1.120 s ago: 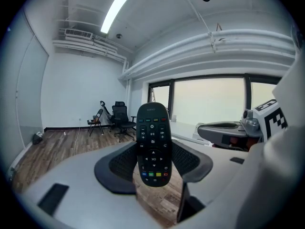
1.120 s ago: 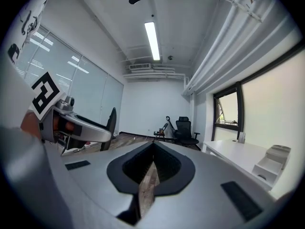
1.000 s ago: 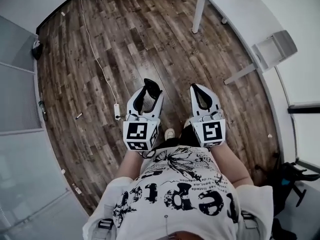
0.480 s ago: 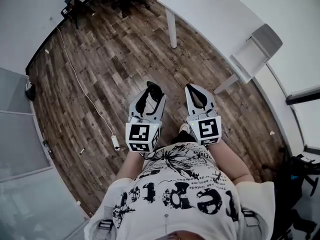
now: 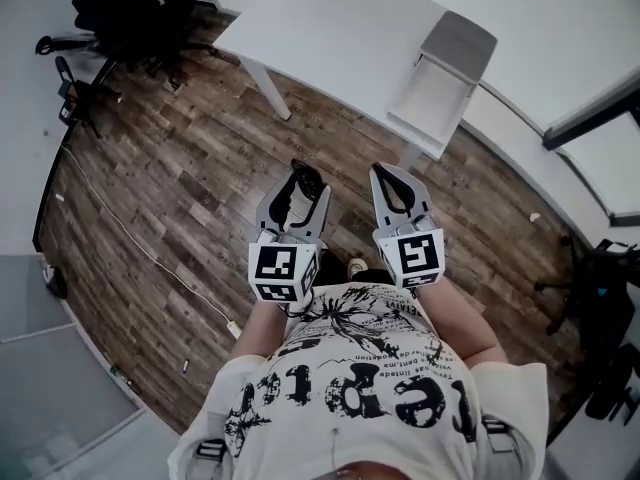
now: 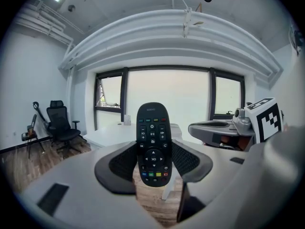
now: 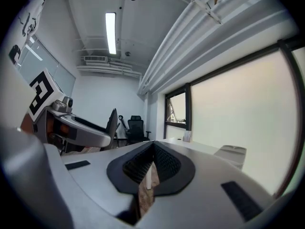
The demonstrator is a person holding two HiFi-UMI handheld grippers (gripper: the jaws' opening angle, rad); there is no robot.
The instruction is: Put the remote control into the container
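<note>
A black remote control (image 6: 153, 144) with coloured buttons stands upright between the pads of my left gripper (image 6: 153, 162), which is shut on it. From the head view the left gripper (image 5: 302, 182) hovers above the wooden floor, and the remote (image 5: 305, 178) shows only as a dark tip. My right gripper (image 5: 392, 180) is beside it, its jaws closed together with nothing between them; in its own view the right gripper (image 7: 152, 165) pads meet. A grey container (image 5: 442, 78) stands at the near edge of the white table (image 5: 340, 38), ahead of both grippers.
A black office chair (image 5: 130, 13) stands at the far left by the table. A white cable (image 5: 140, 253) runs across the wooden floor to a power strip (image 5: 232, 328). More dark chair parts (image 5: 605, 318) sit at the right edge.
The view has swung forward: the white table and grey container have come nearer and more central. Both grippers keep their pose in front of the body, the remote still held.
</note>
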